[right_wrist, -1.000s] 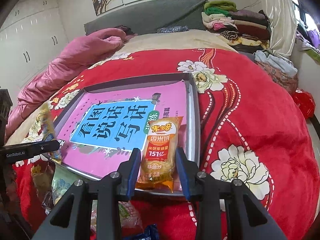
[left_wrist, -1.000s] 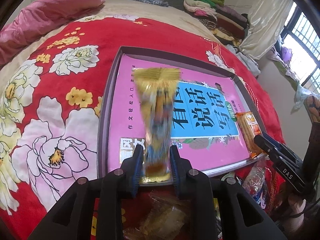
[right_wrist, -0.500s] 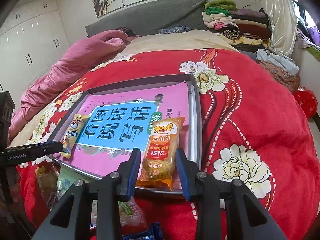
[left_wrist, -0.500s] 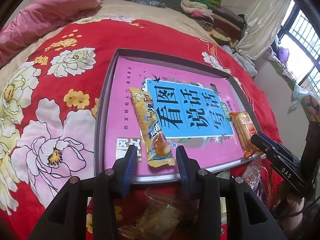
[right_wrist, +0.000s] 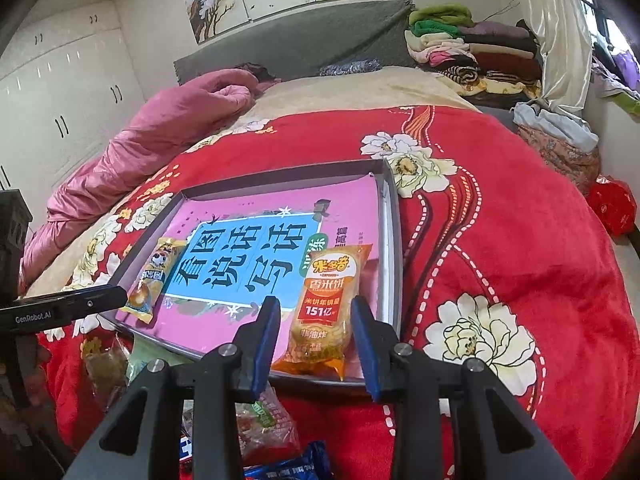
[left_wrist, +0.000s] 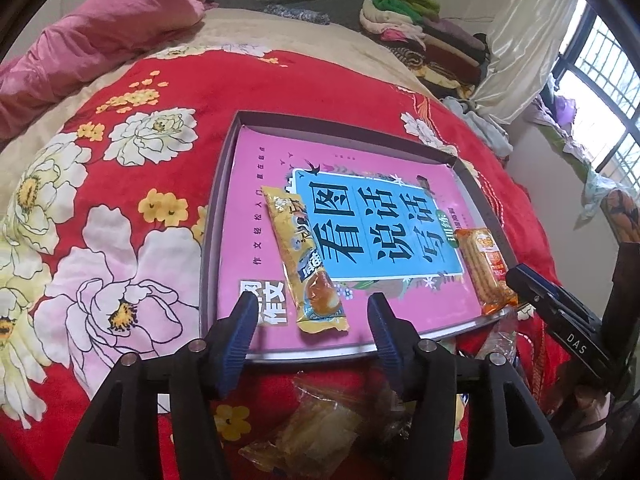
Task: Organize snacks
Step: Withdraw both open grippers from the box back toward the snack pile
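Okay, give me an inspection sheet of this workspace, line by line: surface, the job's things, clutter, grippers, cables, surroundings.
Surface: red floral blanket on a bed, bearing a grey tray lined with a pink book.
Job's things: yellow cake packet flat in the tray's left part; orange rice-cracker packet flat at its right side.
Clutter: loose snack packets on the blanket in front of the tray.
Grippers: left hand-held gripper open, fingers either side of the cake packet's near end, not touching; right hand-held gripper open astride the rice-cracker packet.
Cables: nothing seen.
Surroundings: pink quilt, folded clothes stack, white wardrobe, window.
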The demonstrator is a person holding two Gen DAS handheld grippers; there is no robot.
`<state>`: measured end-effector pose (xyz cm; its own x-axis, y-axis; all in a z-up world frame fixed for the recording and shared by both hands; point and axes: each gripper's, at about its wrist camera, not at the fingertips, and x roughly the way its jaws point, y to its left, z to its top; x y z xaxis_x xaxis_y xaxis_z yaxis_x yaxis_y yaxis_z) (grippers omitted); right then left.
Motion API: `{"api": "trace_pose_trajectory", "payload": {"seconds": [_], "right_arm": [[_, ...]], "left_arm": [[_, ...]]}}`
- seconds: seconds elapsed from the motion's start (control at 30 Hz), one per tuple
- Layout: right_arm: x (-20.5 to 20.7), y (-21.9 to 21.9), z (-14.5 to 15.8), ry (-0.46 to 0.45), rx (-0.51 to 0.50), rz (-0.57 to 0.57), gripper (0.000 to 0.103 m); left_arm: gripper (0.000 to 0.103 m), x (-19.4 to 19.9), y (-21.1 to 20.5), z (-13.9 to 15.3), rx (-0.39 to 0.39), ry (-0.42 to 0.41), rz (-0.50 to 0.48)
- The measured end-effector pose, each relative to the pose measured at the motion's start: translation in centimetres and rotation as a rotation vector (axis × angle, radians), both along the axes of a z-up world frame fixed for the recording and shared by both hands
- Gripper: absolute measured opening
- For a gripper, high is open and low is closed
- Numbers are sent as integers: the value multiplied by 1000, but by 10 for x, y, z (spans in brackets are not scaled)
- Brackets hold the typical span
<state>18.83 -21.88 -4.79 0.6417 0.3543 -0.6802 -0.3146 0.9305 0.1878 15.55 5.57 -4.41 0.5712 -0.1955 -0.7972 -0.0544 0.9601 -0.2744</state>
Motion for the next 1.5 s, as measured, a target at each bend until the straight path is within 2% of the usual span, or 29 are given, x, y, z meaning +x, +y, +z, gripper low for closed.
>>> {"api": "trace_pose_trajectory", "payload": {"seconds": [0.3, 0.73, 1.5], "right_arm": [[-4, -2, 6, -26, 19, 3, 43], [-13, -2, 18, -86, 49, 14, 64], [-30, 1, 29, -111, 35, 29, 71]], "left_arm": [[69, -5, -1, 9, 14, -28, -2], [77, -12, 5, 20, 43, -54, 35], [78, -30, -3, 25, 101, -50, -22]]}}
